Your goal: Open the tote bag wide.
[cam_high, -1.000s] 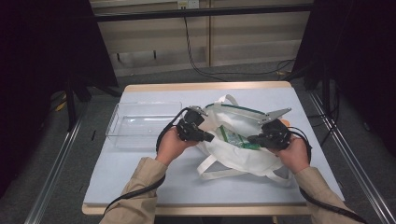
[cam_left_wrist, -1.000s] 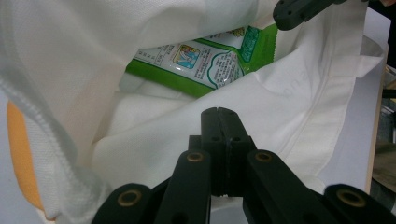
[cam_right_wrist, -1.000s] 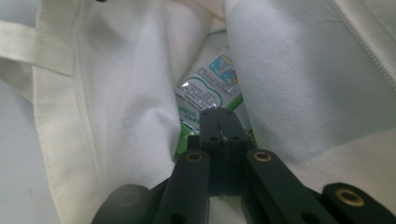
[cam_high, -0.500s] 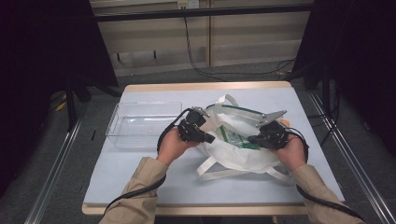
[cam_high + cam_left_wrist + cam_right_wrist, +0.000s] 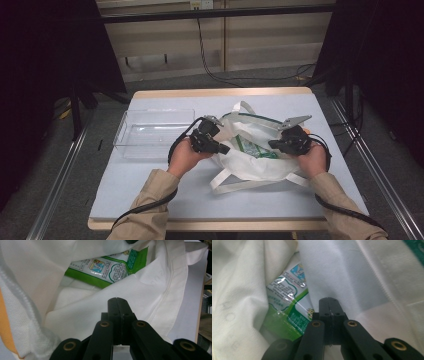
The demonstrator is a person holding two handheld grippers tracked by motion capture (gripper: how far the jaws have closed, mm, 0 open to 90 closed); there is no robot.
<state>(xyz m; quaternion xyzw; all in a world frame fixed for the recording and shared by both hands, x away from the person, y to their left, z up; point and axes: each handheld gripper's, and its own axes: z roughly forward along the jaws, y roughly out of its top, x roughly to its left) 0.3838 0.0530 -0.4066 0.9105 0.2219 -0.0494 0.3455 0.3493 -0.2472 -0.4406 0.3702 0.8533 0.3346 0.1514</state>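
We judge we are holding the bag (image 5: 252, 159) open, left gripper (image 5: 220, 148) and right gripper (image 5: 276, 144) each pinching its rim; next, lifting out the packet (image 5: 250, 147) inside needs one freed.

Clear plastic tray (image 5: 154, 131) on blue table mat (image 5: 150, 185), left of left-hand fingers; black cable (image 5: 210, 55) on floor beyond.

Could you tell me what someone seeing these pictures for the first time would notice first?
Most likely the white cloth bag lying in the middle of the table, with the left gripper and right gripper at opposite sides of its mouth. Both stand with jaws shut, apparently pinching the fabric. Inside lies a green and white printed packet, and a clear plastic tray sits to the bag's left.
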